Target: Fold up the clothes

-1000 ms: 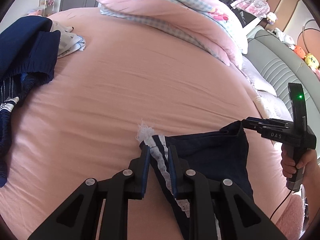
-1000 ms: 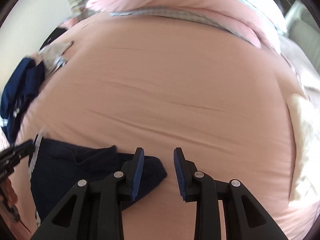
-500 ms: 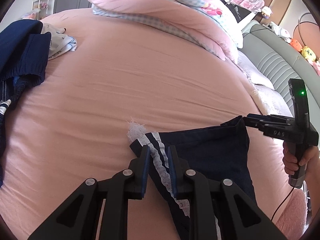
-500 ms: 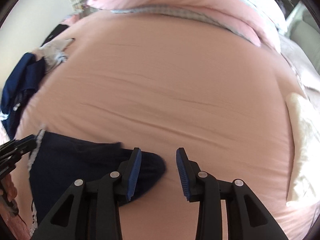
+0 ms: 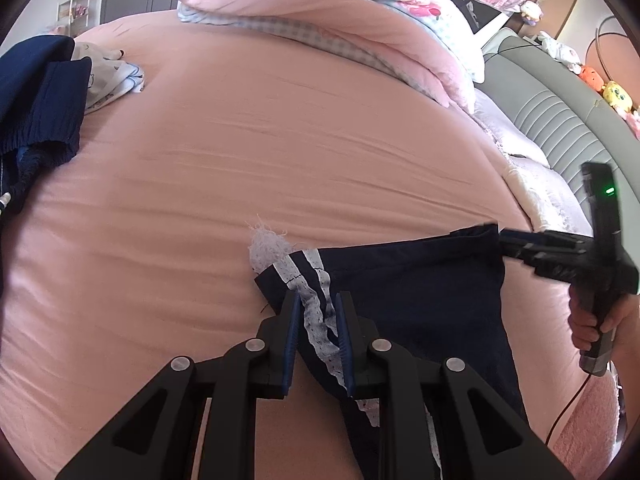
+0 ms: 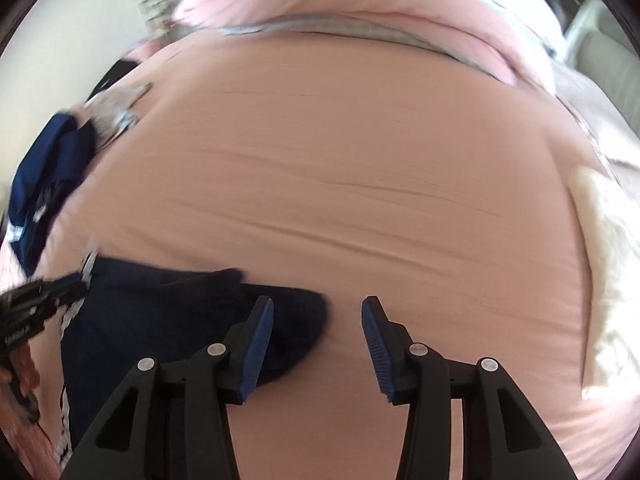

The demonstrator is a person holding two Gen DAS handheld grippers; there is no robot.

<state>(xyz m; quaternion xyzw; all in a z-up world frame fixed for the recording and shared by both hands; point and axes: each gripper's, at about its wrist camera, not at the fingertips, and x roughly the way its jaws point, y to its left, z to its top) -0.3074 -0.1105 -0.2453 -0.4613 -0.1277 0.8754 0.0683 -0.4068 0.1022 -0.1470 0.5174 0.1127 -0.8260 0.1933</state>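
Observation:
A navy garment (image 5: 408, 288) with white stripes and a lace trim lies flat on the pink bed sheet (image 5: 280, 140). My left gripper (image 5: 319, 304) is shut on its lace-trimmed edge. In the left wrist view my right gripper (image 5: 500, 240), held in a hand (image 5: 592, 328), points at the garment's far corner. In the right wrist view my right gripper (image 6: 318, 308) stands open over bare sheet. The navy garment (image 6: 160, 312) reaches just past its left finger. My left gripper (image 6: 76, 292) shows blurred at the left.
A pile of navy clothes (image 5: 36, 92) and a white printed garment (image 5: 108, 76) lie at the bed's far left. A pink quilt (image 5: 320, 12) is heaped at the back. A grey padded headboard (image 5: 560, 120) with plush toys (image 5: 612, 92) is on the right. A white cloth (image 6: 608, 260) lies at the right.
The right gripper's jaws have spread a little wider and sit further right of the garment's corner. The garment lies stretched flatter between the grippers. The left gripper keeps its hold.

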